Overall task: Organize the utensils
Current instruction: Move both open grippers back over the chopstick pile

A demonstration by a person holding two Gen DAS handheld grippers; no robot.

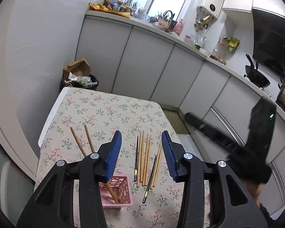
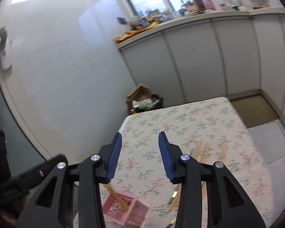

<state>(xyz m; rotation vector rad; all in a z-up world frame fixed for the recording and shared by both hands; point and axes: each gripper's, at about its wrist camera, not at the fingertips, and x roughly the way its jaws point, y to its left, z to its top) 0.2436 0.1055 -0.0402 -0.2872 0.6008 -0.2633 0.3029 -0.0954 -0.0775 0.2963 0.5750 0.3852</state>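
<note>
1. The left gripper (image 1: 141,139) hangs spread above the flowered surface (image 1: 104,110), nothing between its pads.
2. The right gripper (image 2: 140,142) is likewise spread and empty.
3. The pink basket (image 1: 121,190) holds two wooden chopsticks (image 1: 112,191).
4. More chopsticks (image 1: 145,159) lie loose just beside it.

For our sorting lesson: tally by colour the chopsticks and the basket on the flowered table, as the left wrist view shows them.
Wooden chopsticks: 8 (2 stand in the basket)
Black chopsticks: 2
Pink basket: 1
Total: 11
</note>
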